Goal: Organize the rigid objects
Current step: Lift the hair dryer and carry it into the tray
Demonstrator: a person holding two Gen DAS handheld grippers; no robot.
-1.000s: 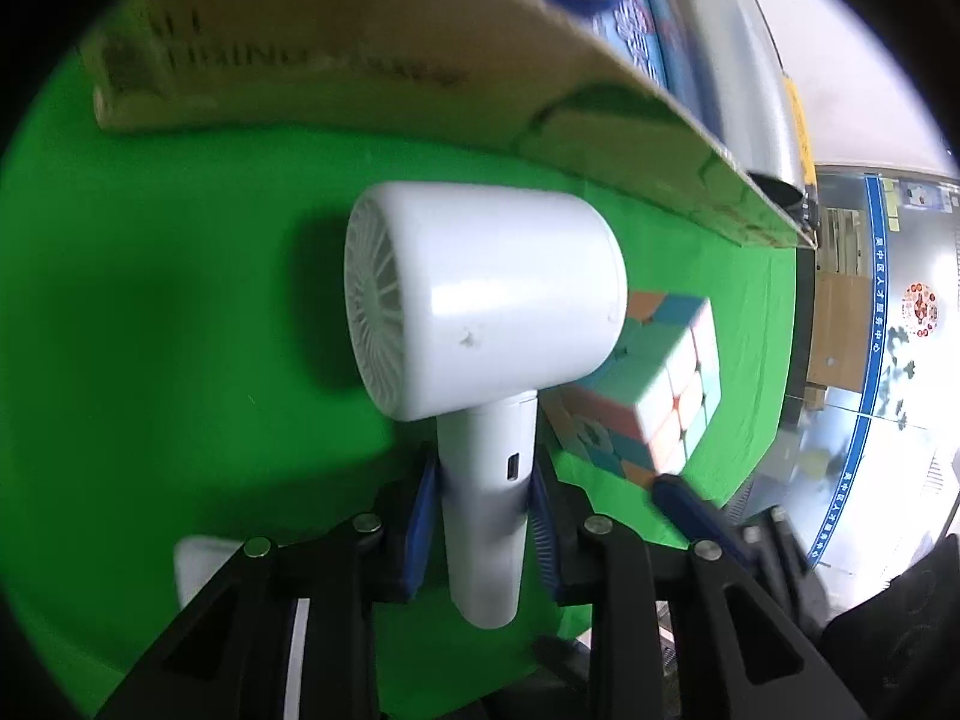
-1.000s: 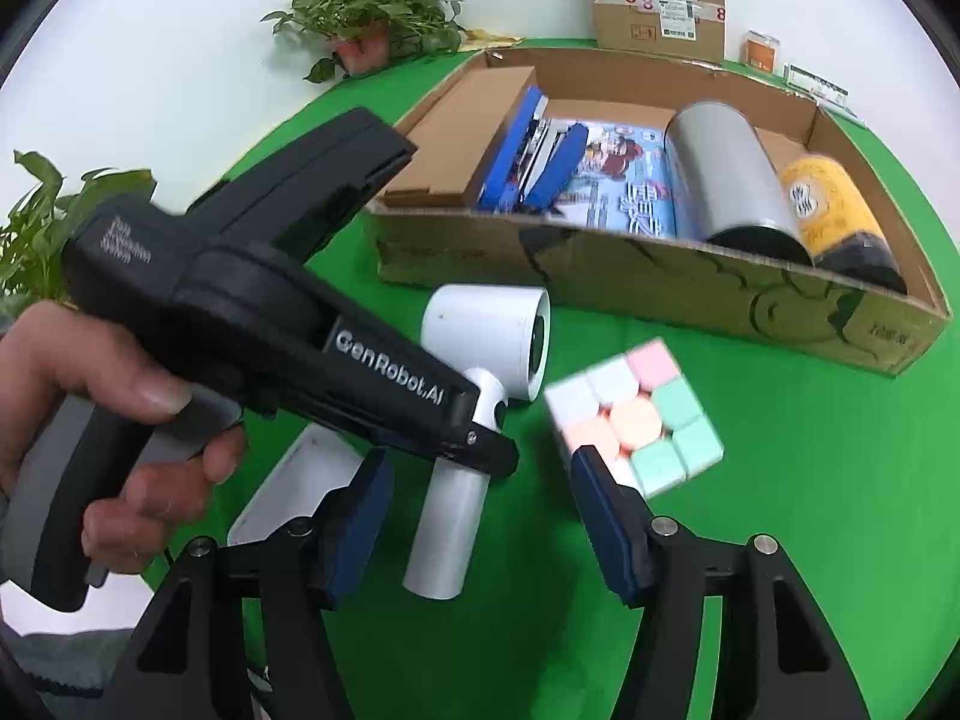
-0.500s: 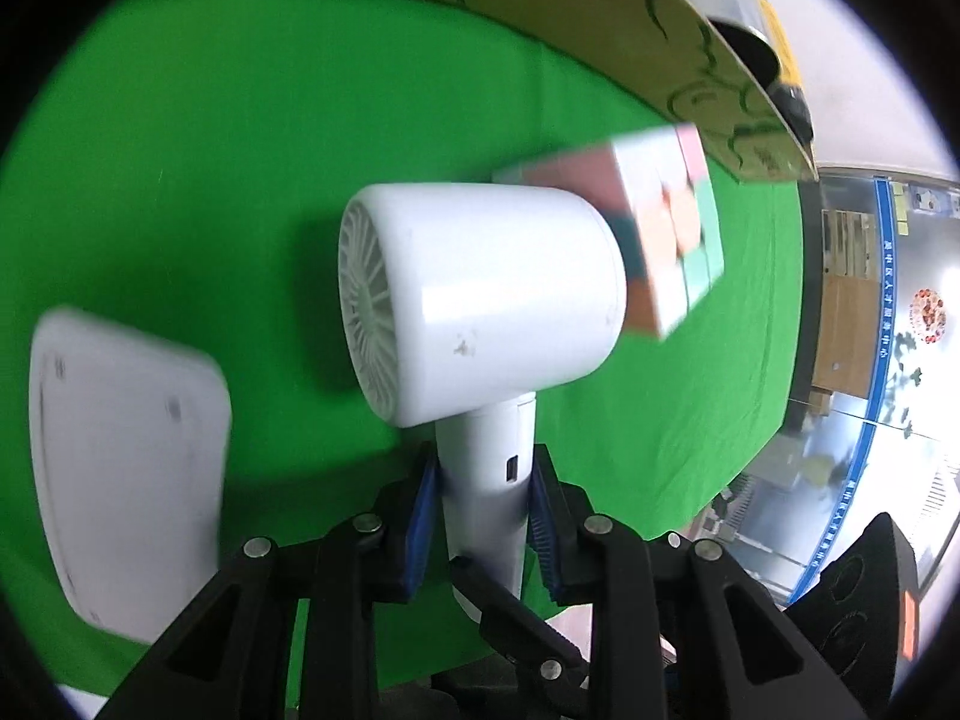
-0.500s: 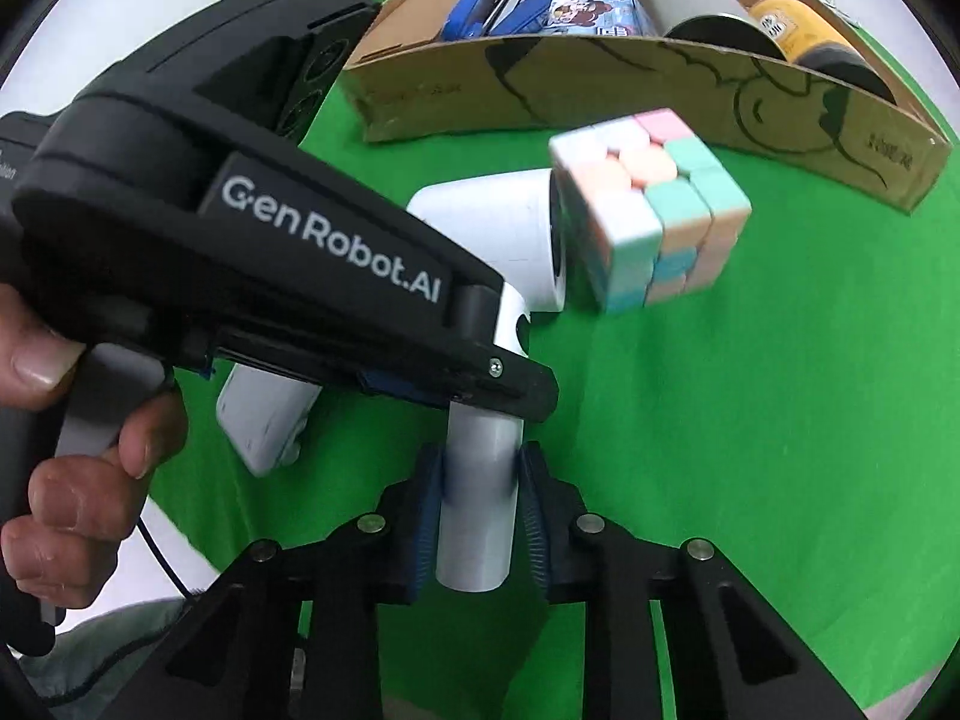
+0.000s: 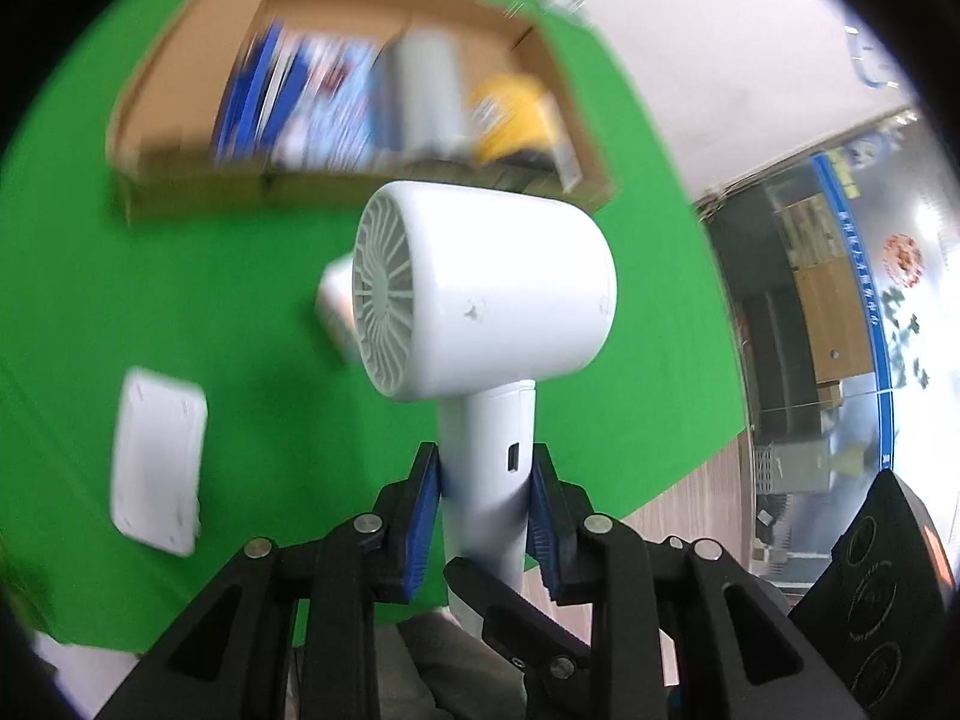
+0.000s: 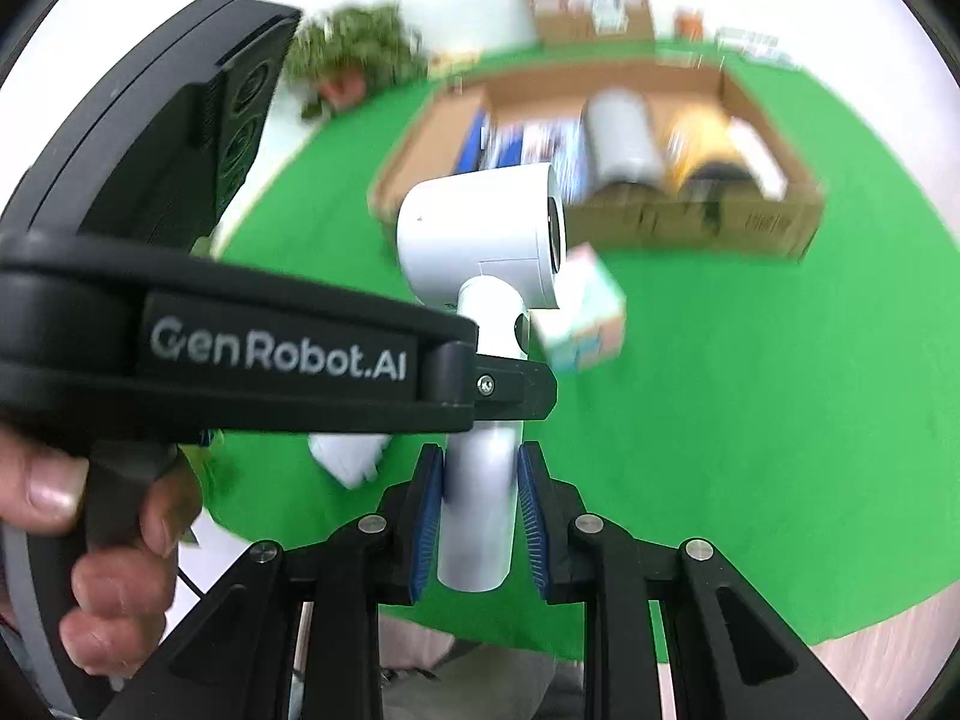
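1. Two handheld grippers grip one white hair dryer (image 5: 486,300) by its handle, lifted above the green table cover (image 5: 150,300).
2. Left gripper (image 5: 485,516): blue pads pressed on either side of the handle, just below the barrel.
3. Right gripper (image 6: 478,510): jaws clamped on the lower end of the same handle; a hand (image 6: 78,540) holds the left tool beside it.
4. The handle's long axis runs straight out along both pairs of fingers, with the barrel crossways at the far end.
5. An open cardboard box (image 6: 708,222), already partly filled, lies beyond the dryer; the carry likely goes forward to it.
6. A pastel puzzle cube (image 6: 591,312) and a flat white box (image 5: 159,468) rest on the cover below.
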